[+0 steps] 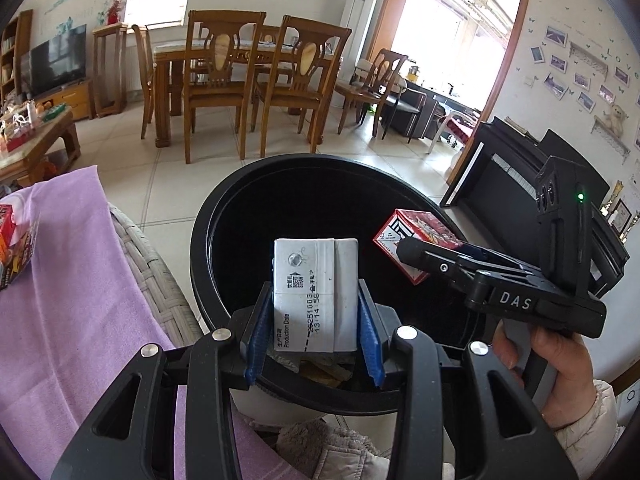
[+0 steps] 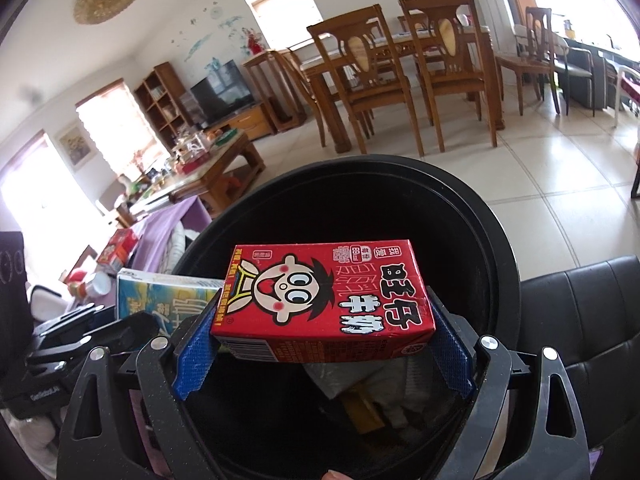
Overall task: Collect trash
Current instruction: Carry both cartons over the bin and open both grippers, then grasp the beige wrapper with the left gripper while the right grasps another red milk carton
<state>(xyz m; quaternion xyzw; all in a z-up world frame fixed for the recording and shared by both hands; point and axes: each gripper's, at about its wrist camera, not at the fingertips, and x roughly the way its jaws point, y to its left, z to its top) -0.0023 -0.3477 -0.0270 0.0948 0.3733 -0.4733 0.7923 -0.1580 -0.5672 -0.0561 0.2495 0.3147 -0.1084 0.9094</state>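
My left gripper (image 1: 316,332) is shut on a white milk carton (image 1: 316,296) and holds it over the open black trash bin (image 1: 224,216). My right gripper (image 2: 324,344) is shut on a red milk carton (image 2: 324,300) with a cartoon face, also over the bin (image 2: 492,232). In the left wrist view the right gripper (image 1: 420,258) reaches in from the right with the red carton (image 1: 416,236). In the right wrist view the white carton (image 2: 168,300) shows at the left. Crumpled trash (image 2: 360,392) lies inside the bin.
A wicker seat with a purple cloth (image 1: 80,304) is left of the bin, with another red carton (image 1: 16,240) on it. A black leather seat (image 2: 580,328) is at the right. A dining table and chairs (image 1: 240,80), a coffee table (image 1: 36,136) and a piano (image 1: 512,172) stand beyond.
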